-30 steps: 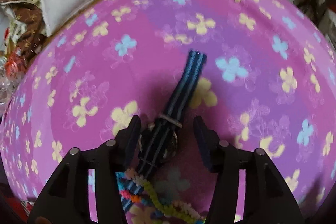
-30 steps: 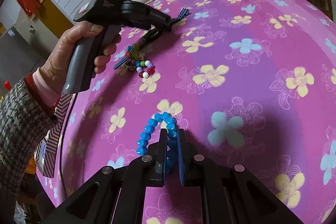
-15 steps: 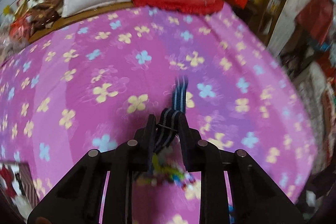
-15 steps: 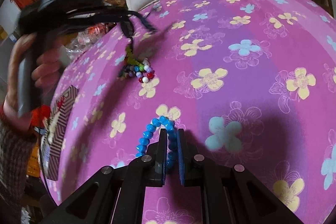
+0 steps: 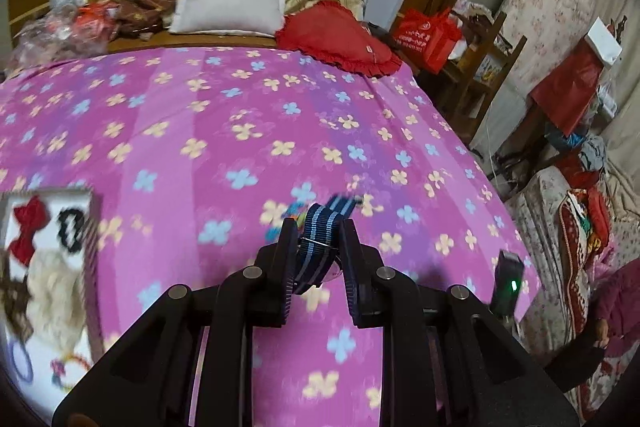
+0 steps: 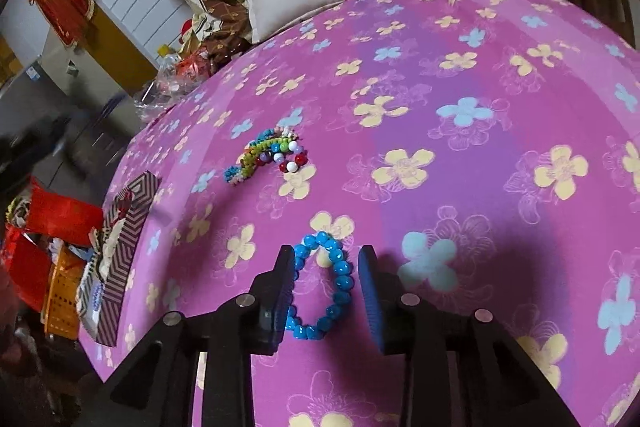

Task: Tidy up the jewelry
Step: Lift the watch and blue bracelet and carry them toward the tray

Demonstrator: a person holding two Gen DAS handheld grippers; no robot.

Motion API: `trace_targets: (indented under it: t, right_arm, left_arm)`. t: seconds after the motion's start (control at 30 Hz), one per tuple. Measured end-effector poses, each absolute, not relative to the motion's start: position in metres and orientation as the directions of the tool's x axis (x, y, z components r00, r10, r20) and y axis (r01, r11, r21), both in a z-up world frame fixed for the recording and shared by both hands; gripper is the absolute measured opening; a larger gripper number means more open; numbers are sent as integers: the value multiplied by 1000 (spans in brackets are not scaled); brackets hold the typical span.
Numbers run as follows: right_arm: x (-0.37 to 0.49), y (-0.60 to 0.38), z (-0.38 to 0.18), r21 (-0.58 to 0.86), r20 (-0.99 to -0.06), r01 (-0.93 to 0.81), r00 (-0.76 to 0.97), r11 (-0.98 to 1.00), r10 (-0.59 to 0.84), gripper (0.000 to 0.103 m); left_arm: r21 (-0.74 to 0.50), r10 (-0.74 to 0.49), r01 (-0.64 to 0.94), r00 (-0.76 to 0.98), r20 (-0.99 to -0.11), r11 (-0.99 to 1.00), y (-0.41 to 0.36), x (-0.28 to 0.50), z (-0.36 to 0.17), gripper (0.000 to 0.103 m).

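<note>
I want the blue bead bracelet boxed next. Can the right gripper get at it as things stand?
Probably yes: the right gripper is open, its fingers either side of the blue bead bracelet, which lies flat on the bedspread with nothing over it.

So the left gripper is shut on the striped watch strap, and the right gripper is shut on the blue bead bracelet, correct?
Only the first half is right. The left gripper is shut on the striped watch strap. The right gripper is open: in the right wrist view its jaws stand apart on either side of the blue bead bracelet, which lies on the bedspread.
</note>
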State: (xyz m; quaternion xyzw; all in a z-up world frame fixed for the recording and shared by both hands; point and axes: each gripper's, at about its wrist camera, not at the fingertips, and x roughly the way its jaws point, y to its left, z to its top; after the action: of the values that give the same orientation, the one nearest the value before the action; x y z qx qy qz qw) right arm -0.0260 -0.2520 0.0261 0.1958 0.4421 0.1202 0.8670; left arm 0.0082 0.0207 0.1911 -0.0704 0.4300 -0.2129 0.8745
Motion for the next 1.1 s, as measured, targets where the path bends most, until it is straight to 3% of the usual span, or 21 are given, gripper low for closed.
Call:
trace_targets:
  t: [0.3, 0.4, 0.43, 0.77, 1.1]
  right_arm:
    - [-33, -212, 14, 209, -786, -63, 583, 976, 206, 29]
    - [-36, -198, 11, 99, -786, -73, 606, 992, 123, 8]
    - [-38, -196, 11, 83, -783, -73, 612, 994, 110, 8]
    - [-97, -215, 57, 179, -694, 36, 713, 983, 100, 8]
    - [-124, -220, 70, 251, -694, 65, 708, 966, 133, 8]
  left_arm:
    - [-322, -401, 239, 543, -738, 916, 51, -54, 159, 20]
    - [-350, -411, 218, 534, -738, 911, 56, -65, 148, 20]
    - [-352, -410, 213, 535, -738, 911, 58, -69, 144, 20]
    - [-332, -395, 215, 547, -738, 918, 60, -82, 130, 20]
    - [-324, -402, 239, 582, -707, 915, 62, -101, 143, 20]
